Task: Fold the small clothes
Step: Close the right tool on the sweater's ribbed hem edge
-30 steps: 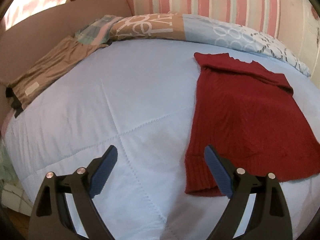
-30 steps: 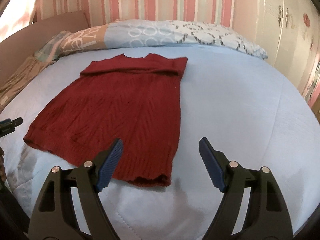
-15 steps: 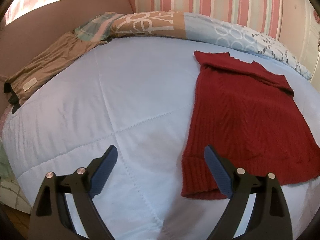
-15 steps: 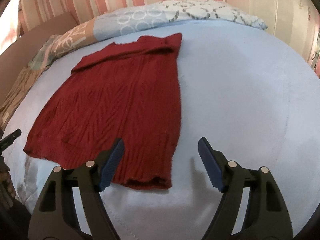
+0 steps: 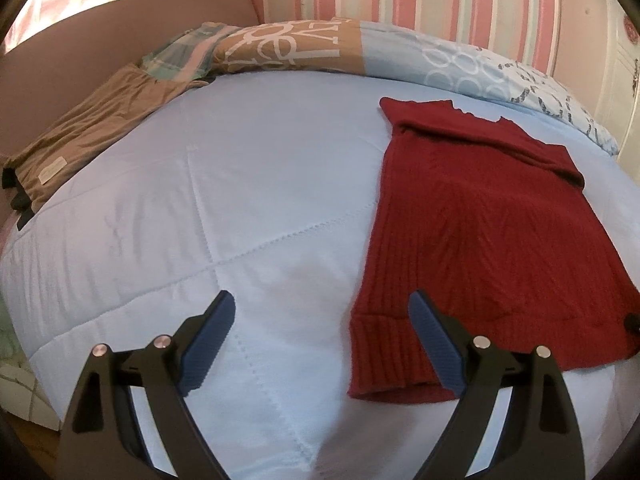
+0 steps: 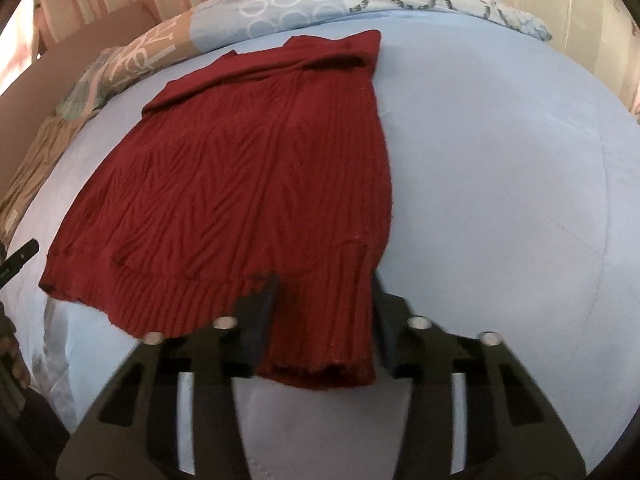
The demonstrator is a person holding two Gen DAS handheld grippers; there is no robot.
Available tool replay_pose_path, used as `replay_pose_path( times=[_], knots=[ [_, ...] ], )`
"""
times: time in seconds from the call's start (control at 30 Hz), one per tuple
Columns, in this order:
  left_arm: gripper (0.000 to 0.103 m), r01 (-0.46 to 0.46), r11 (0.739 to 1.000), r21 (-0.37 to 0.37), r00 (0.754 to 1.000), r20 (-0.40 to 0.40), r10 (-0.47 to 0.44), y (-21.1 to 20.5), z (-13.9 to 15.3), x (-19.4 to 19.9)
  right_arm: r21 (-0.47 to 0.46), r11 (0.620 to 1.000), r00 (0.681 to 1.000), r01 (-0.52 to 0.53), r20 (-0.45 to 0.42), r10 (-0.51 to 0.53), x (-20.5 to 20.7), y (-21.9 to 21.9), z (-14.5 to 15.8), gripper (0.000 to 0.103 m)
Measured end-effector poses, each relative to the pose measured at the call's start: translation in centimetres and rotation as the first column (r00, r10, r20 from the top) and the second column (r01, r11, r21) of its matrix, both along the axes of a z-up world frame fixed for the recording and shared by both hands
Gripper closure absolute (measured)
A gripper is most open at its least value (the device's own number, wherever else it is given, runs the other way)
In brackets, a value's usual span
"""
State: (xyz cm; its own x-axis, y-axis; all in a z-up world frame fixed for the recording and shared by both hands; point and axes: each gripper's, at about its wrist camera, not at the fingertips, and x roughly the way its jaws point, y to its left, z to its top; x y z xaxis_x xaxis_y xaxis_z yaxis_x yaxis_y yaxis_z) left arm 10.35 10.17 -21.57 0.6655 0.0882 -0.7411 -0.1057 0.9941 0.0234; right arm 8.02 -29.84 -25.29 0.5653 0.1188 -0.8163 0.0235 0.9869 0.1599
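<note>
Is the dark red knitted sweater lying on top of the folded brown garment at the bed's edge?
No, the dark red knitted sweater lies flat on the light blue quilt, well apart from the folded brown garment.

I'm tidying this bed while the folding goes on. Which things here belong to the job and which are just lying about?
In the job:
- red knit sweater, spread flat
- right claw, closing on its near hem corner
- left claw, open over the blue quilt

Lying about:
- brown garment at the bed's edge
- patterned pillow
</note>
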Motion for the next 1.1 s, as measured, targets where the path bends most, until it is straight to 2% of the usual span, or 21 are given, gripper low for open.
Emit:
replay_pose_path(
  times=[0.03, 0.2, 0.5, 0.6, 0.73, 0.8, 0.9, 0.97, 1.03, 1.1],
  knots=[
    [0.014, 0.000, 1.000, 0.002, 1.000, -0.002, 0.000, 0.0, -0.2, 0.0, -0.007, 1.000, 1.000, -0.003, 0.001, 0.003, 0.0, 0.1, 0.1, 0.079],
    [0.014, 0.003, 1.000, -0.019, 1.000, -0.010, -0.004, 0.0, -0.4, 0.3, 0.018, 1.000, 1.000, 0.004, -0.001, -0.004, -0.2, -0.3, 0.2, 0.085],
    [0.014, 0.068, 0.996, -0.053, 0.997, -0.040, -0.071, -1.3, -1.3, 0.6, 0.019, 1.000, 1.000, 0.005, 0.000, -0.005, -0.1, -0.3, 0.1, 0.085],
    [0.014, 0.064, 0.996, -0.065, 0.995, -0.068, -0.068, -1.3, -2.0, 0.9, 0.023, 1.000, 1.000, 0.005, -0.002, -0.004, -0.1, -0.3, 0.1, 0.085],
    [0.014, 0.079, 0.989, -0.125, 0.986, -0.139, -0.096, -1.5, -3.7, 1.6, 0.031, 1.000, 1.000, 0.005, -0.004, -0.005, 0.0, -0.4, 0.1, 0.085],
    [0.014, 0.091, 0.990, -0.111, 0.985, -0.137, -0.106, -1.9, -3.8, 1.5, 0.035, 0.999, 1.000, 0.005, -0.004, -0.005, 0.0, -0.4, 0.2, 0.085],
    [0.014, 0.112, 0.984, -0.136, 0.983, -0.132, -0.130, -2.3, -4.0, 1.5, 0.033, 0.999, 1.000, 0.005, -0.004, -0.005, 0.0, -0.2, 0.2, 0.084],
    [0.016, 0.133, 0.978, -0.160, 0.980, -0.125, -0.154, -2.6, -4.0, 1.5, 0.034, 0.999, 1.000, 0.005, -0.004, -0.004, 0.0, -0.3, 0.2, 0.084],
    [0.035, 0.154, 0.975, -0.160, 0.978, -0.116, -0.174, -3.1, -4.0, 1.4, 0.034, 0.999, 1.000, 0.003, -0.003, -0.003, 0.1, -0.3, 0.2, 0.084],
    [0.045, 0.178, 0.968, -0.177, 0.975, -0.104, -0.198, -3.4, -3.8, 1.2, 0.033, 0.999, 1.000, 0.001, 0.000, -0.001, 0.0, -0.2, 0.2, 0.085]
  ],
)
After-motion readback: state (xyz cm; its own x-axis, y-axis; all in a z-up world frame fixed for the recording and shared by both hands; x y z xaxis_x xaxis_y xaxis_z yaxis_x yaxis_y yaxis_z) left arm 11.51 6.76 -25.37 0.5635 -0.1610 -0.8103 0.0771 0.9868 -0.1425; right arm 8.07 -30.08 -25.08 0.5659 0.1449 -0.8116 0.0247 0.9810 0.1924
